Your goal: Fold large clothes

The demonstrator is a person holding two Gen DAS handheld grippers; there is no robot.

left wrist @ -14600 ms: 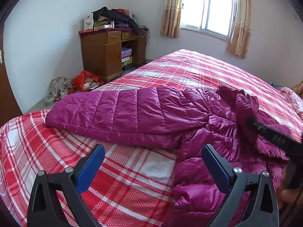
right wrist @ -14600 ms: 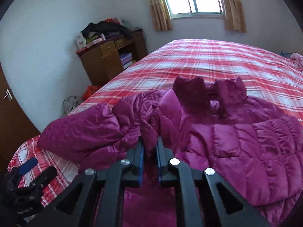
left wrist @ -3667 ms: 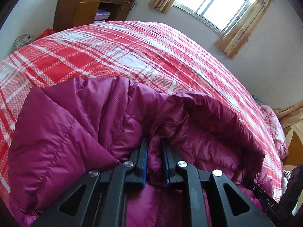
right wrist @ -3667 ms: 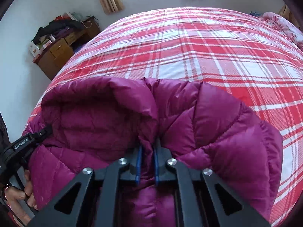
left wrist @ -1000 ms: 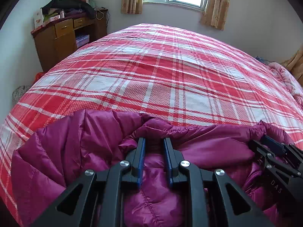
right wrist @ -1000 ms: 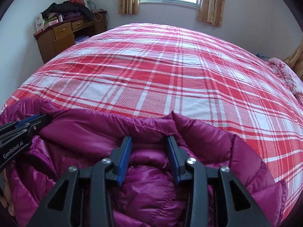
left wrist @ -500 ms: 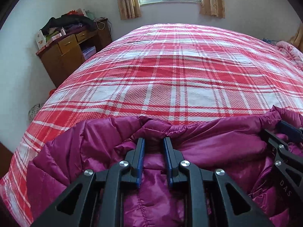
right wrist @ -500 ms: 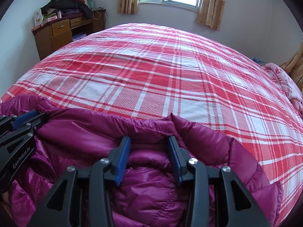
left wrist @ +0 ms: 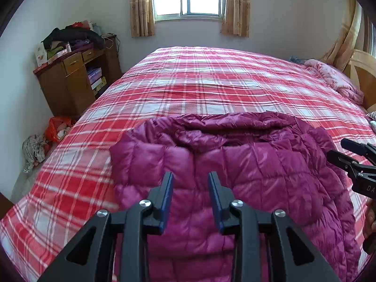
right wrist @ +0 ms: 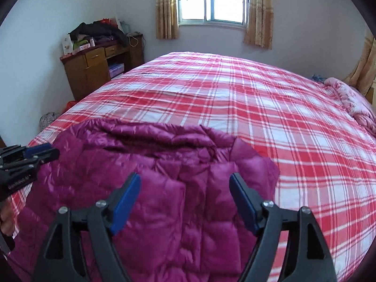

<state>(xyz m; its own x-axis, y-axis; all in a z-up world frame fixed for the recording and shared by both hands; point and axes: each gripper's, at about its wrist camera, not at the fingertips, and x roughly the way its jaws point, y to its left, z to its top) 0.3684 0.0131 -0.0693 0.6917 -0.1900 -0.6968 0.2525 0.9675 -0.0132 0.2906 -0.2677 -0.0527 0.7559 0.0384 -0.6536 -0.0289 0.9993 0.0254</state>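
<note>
Left wrist view alone shows orange bag [left wrist: 56, 127] on floor. Quilted magenta jacket [left wrist: 235, 164] lies folded, puffy, on plaid bed [left wrist: 211, 82]. Left tool [left wrist: 190, 183] & right tool [right wrist: 185, 185] opening above it, gripping nothing.

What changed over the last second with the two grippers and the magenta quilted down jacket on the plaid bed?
Both let go. The left gripper and the right gripper, each clamped on the magenta quilted down jacket a second ago, are opening and have pulled back above it, nothing between their pads. The jacket now lies folded and released. Unchanged: the red plaid bedspread and the wooden desk.
</note>
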